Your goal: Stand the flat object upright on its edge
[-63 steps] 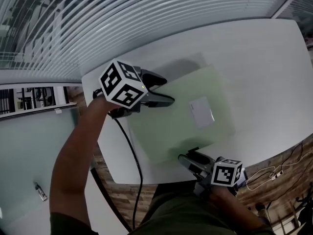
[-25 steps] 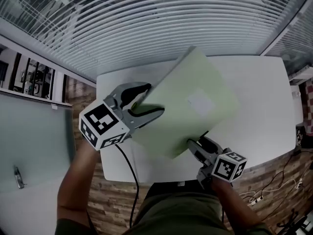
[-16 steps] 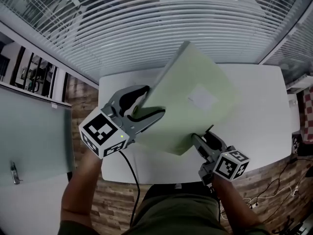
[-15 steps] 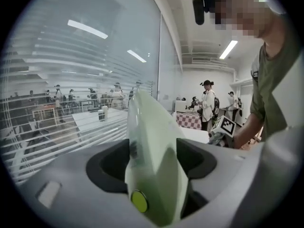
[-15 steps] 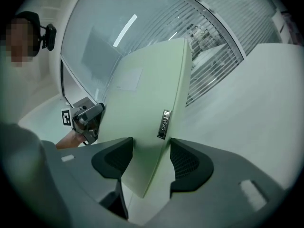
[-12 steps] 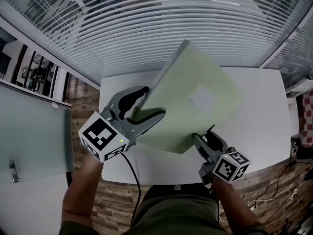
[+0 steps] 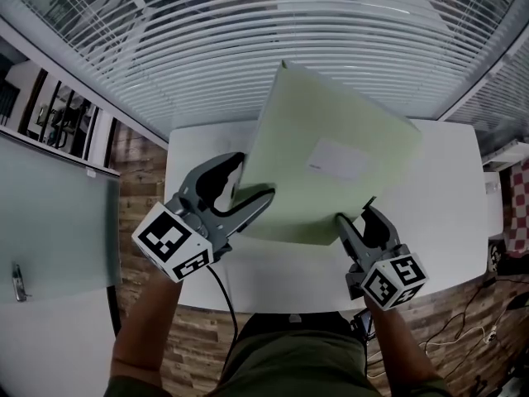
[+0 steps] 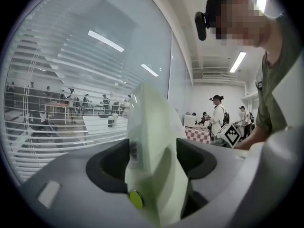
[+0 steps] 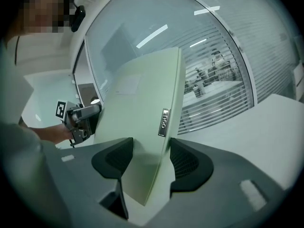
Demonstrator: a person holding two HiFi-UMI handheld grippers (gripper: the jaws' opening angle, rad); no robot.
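Observation:
A pale green flat case (image 7: 331,172) with a white label (image 7: 337,158) is tipped up steeply over the white table (image 7: 450,209), its broad face toward me. My left gripper (image 7: 250,185) is shut on its lower left edge. My right gripper (image 7: 355,218) is shut on its lower right corner. In the left gripper view the green case (image 8: 153,146) fills the gap between the jaws, and a yellow-green stud (image 8: 136,199) shows on it. The right gripper view shows the green case (image 9: 137,122) with a small metal tag (image 9: 164,122) on its edge. Whether its lower edge touches the table I cannot tell.
A glass wall with white blinds (image 7: 273,31) runs right behind the table. A black cable (image 7: 225,304) hangs from the left gripper over the table's near edge. Wood flooring (image 7: 132,172) lies to the left. People (image 8: 217,113) stand far off in the room.
The case lay flat on the table 2.5 s ago with both grippers at its edges. Both grippers have since lifted and tipped it, and it now stands steeper than half a second ago.

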